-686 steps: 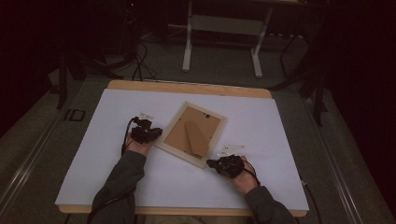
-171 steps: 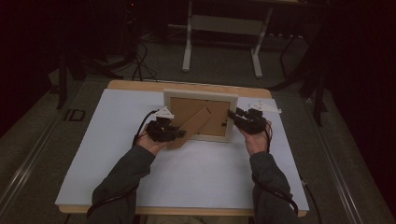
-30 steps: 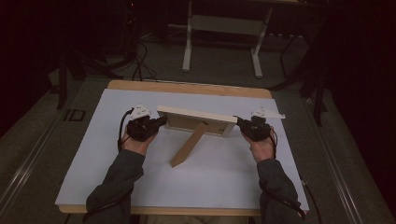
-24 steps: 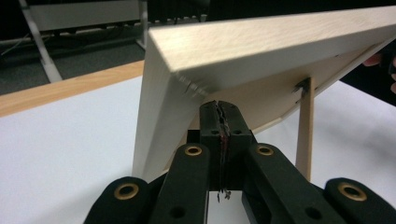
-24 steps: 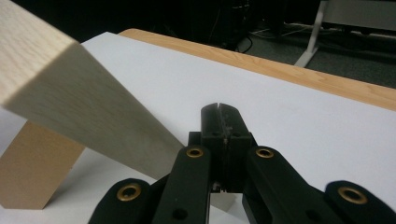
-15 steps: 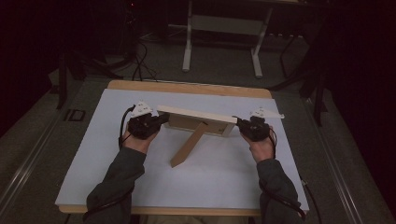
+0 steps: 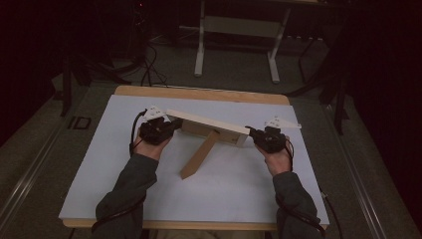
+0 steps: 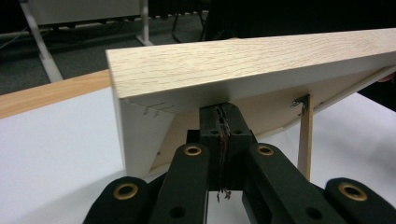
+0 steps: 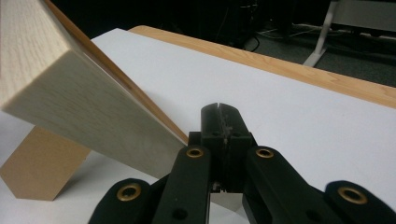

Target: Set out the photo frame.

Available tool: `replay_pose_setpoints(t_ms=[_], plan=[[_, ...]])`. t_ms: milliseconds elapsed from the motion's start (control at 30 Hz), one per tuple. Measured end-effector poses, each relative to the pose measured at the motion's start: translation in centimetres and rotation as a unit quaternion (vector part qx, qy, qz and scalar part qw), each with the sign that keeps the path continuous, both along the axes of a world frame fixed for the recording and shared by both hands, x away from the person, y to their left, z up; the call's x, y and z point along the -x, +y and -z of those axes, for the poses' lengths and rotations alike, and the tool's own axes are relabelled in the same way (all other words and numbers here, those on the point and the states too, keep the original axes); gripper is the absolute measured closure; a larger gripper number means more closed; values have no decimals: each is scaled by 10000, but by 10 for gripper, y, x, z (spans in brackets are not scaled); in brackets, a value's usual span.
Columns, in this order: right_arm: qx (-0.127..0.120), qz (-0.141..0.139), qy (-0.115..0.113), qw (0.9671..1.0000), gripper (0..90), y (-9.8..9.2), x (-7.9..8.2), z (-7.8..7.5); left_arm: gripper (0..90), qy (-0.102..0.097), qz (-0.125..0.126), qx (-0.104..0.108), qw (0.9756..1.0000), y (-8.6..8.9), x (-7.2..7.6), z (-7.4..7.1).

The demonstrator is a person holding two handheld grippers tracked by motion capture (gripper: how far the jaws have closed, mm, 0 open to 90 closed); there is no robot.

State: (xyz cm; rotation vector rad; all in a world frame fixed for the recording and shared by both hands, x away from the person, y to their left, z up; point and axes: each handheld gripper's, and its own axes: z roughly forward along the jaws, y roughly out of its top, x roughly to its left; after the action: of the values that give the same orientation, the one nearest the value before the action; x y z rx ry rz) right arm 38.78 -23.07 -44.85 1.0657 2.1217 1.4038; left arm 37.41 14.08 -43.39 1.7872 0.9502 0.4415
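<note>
We see the left gripper point(image 7: 169, 126) and right gripper point(image 7: 254, 134) with jaws fully closed, touching the picture frame's point(image 7: 209, 125) ends at 9 and 3 o'clock. The frame stands tilted on its stand point(image 7: 199, 155) mid-table point(image 7: 99, 149), unchanged since half a second ago

Bare white table surface point(image 7: 234, 194) nearside, picture frame point(image 7: 209, 125) with propped stand point(image 7: 199, 155) barring the middle.

No readable text, label, brand, number or sign anywhere; picture frame point(image 7: 208, 125) and tabletop point(image 7: 239, 189) unmarked.
</note>
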Motion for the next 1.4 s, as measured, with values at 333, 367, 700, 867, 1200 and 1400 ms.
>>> replay_pose_setpoints(t_ms=[333, 367, 700, 867, 1200, 1400], plan=[[-36, -57, 8, 10000, 898, 4, 4, 1, 900, 47, 187, -102, 9998, -15, 0, -3], [-33, -62, 13, 10000, 898, 4, 4, 1, 900, 62, 218, -113, 9997, -18, 0, -3], [-31, -161, 0, 9999, 898, 8, 11, 2, 900, 121, 318, -148, 9993, -34, 0, -5], [-59, -287, -42, 9996, 898, 14, 16, 1, 900, 161, 260, -152, 9994, -35, -4, -6], [-71, -506, -108, 9986, 898, 25, 33, -2, 900, 303, 253, -100, 9992, -42, -7, -6], [-170, -627, -123, 9978, 898, 31, 43, 0, 900, 373, 228, -100, 9990, -43, -11, -7]])
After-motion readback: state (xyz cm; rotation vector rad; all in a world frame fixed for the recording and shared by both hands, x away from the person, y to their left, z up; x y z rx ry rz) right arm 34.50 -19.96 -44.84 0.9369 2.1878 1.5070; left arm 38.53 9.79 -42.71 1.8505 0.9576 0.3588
